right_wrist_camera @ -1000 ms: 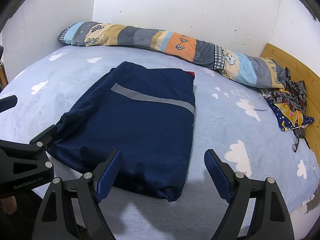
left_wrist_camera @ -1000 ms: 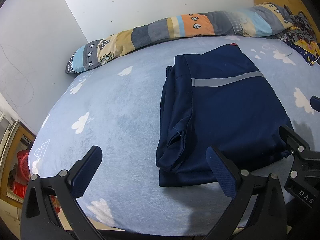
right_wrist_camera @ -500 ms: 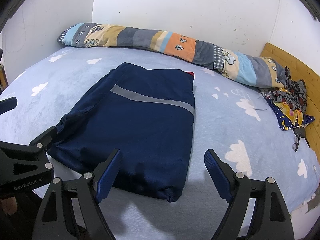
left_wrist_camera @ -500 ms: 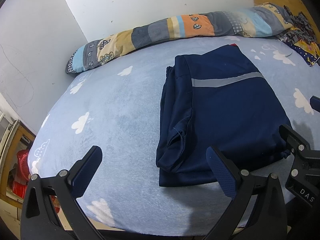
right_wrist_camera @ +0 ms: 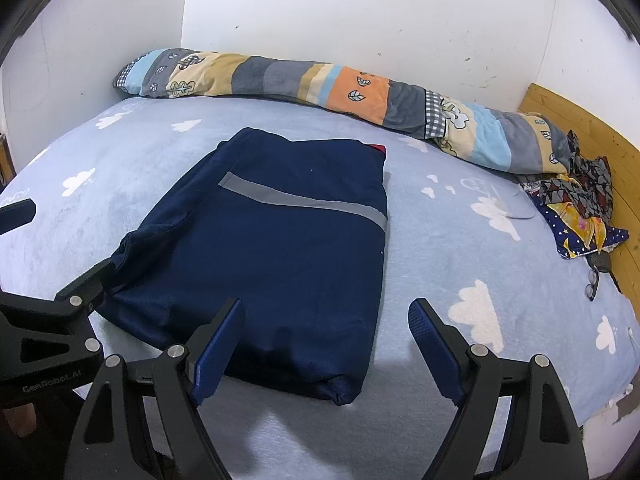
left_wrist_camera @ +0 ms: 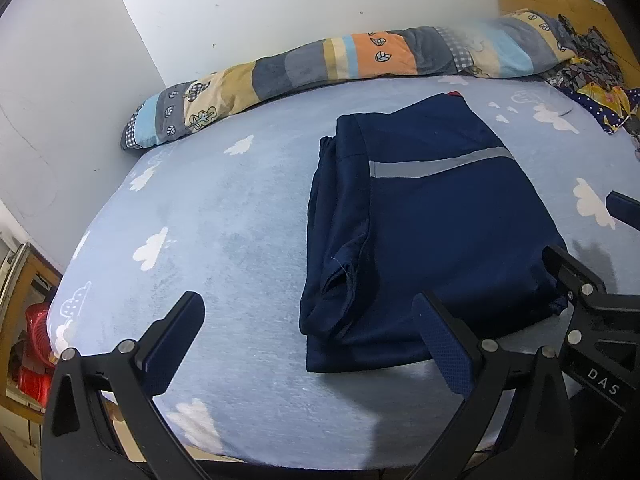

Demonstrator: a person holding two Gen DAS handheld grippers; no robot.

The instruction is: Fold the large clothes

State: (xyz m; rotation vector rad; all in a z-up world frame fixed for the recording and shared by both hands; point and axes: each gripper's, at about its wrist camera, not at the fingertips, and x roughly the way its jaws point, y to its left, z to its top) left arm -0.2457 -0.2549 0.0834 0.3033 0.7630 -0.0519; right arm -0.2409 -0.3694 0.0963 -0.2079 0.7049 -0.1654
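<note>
A navy blue garment with a grey stripe lies folded into a rectangle on the light blue bed. It also fills the middle of the right wrist view, garment. My left gripper stands open near the bed's front edge, level with the garment's near left corner, with nothing between its fingers. My right gripper is open above the garment's near right corner, not touching the cloth. Each gripper shows at the edge of the other's view: right gripper, left gripper.
A long patchwork bolster lies along the white wall at the back. A heap of patterned clothes and glasses sit by the wooden headboard at right. A red object stands beside the bed at left.
</note>
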